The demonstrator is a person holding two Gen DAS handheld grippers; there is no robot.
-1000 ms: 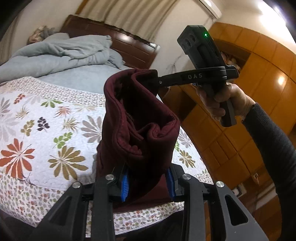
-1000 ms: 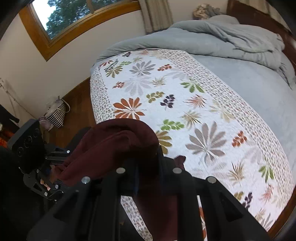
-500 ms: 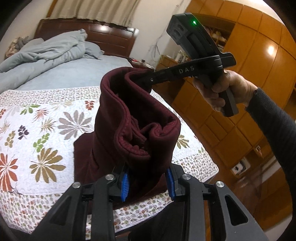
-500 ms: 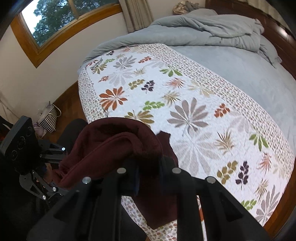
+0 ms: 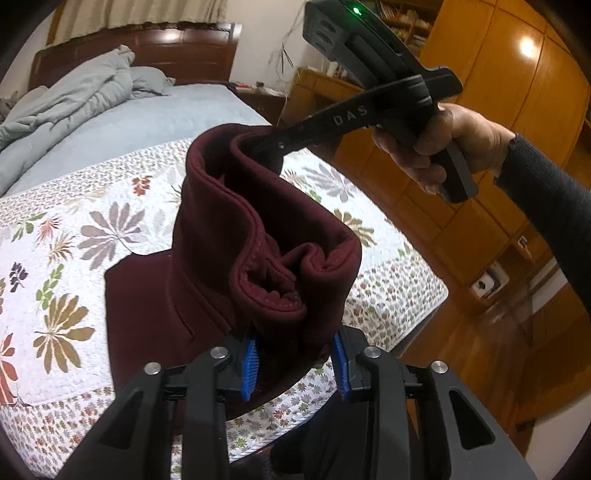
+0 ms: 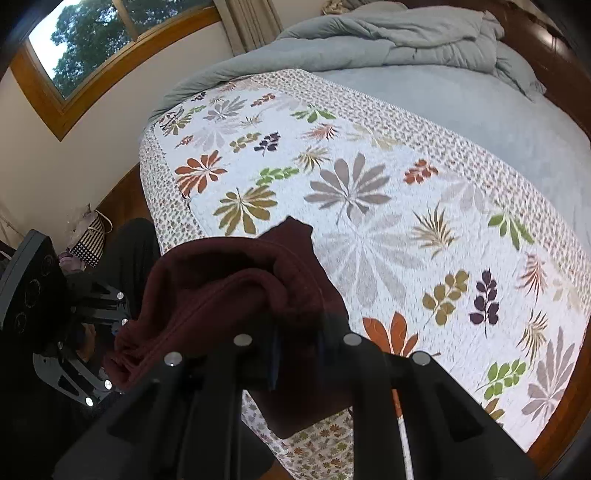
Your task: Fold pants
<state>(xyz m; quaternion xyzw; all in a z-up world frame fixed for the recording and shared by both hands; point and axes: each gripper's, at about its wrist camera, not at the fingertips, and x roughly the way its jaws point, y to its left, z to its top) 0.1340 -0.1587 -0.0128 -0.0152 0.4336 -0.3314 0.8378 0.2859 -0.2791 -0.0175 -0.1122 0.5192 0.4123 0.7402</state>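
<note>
A: We have the maroon pants lifted by what looks like the waistband, one end in each tool. Our left tool pinches a bunched wad of it between the blue pads, at six o'clock in the left wrist view.

B: And our right tool bites the far end at about twelve o'clock there, its jaws pressed onto the cloth with the right hand behind it. In the right wrist view its tips are buried in dark fabric, so we read the grip from the other camera.

A: Why hold it up like this?

B: We judge it lets the legs hang free, so the garment can be stretched flat before laying it down. The lower part already drapes onto the floral quilt, near the bed's foot edge.

A: The band sags in a curl between the tools, so it is not taut.

B: Right. Spreading the tools apart would likely straighten it. The quilt offers wide flat room at one o'clock; the grey duvet is bunched well away at the headboard.
</note>
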